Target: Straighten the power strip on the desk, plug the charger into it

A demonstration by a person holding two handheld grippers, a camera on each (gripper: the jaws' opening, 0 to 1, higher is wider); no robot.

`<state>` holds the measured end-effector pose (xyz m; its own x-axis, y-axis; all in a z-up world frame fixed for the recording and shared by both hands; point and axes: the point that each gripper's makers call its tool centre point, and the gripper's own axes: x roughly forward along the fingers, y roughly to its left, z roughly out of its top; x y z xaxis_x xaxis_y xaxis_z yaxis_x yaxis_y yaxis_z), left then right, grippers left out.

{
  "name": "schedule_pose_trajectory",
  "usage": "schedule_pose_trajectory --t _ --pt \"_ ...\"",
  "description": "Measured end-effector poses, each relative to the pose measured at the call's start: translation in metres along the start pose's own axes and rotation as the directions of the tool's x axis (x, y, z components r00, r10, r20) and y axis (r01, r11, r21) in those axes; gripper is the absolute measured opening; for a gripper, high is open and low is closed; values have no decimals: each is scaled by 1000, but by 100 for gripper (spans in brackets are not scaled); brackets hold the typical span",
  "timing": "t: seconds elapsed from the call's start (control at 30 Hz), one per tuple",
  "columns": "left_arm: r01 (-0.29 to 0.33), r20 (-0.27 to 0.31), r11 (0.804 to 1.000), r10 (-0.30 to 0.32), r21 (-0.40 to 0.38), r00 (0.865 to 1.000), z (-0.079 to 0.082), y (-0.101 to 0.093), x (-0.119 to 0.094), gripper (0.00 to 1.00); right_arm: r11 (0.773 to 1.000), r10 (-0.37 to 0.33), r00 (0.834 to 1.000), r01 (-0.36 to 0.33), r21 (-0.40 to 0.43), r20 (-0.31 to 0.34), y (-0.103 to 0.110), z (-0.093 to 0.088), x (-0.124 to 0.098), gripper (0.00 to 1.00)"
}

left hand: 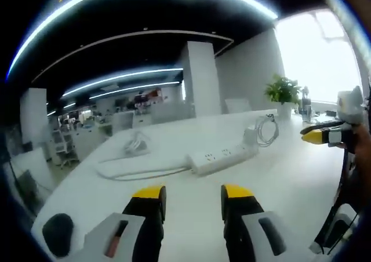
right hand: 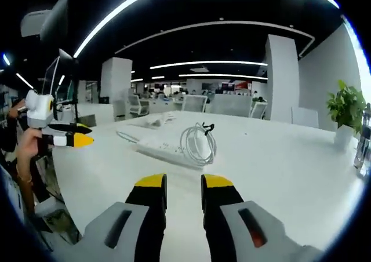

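On a long white desk [left hand: 278,175] in an open-plan office, the power strip [left hand: 222,156] lies at a slant, well ahead of both tools, its cable [left hand: 136,170] trailing away across the surface. The charger [right hand: 197,144], wrapped in its coiled white cord, rests against one end of the strip. The left gripper [left hand: 193,201] hovers above the desk with jaws apart and nothing between them; the right gripper [right hand: 184,189] hangs likewise, its jaws set narrower and empty. Neither touches anything yet. Squaring the strip looks best done by pressing one end down while the other tool nudges the far end round, keeping clear of the loose cord so the charger is not dragged along.
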<state>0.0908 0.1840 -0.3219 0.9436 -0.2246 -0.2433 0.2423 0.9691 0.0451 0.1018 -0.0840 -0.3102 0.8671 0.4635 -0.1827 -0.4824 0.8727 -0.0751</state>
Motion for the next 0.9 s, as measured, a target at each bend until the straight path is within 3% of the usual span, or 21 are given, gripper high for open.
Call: schedule_pose_trajectory --t 0.23,0.27,0.5,0.73,0.9 --pt "-23 2 1000 23 -7 1000 -3 4 -9 43 999 -31 999 30 26 35 0 2 -11 22" --pt "-69 21 997 70 -42 997 -3 9 -28 43 997 -78 996 79 1 48 0 0 -32 22" --pt "-80 38 996 82 -34 996 -2 3 -44 45 997 -83 996 83 4 35 5 -8 -45 23" --pt "-87 40 996 88 -16 995 -2 4 -41 46 992 -124 992 124 14 38 -4 -10 -50 24" --pt "-87 7 996 87 -26 996 -9 8 -41 46 988 -150 988 150 24 31 -12 -15 -52 24"
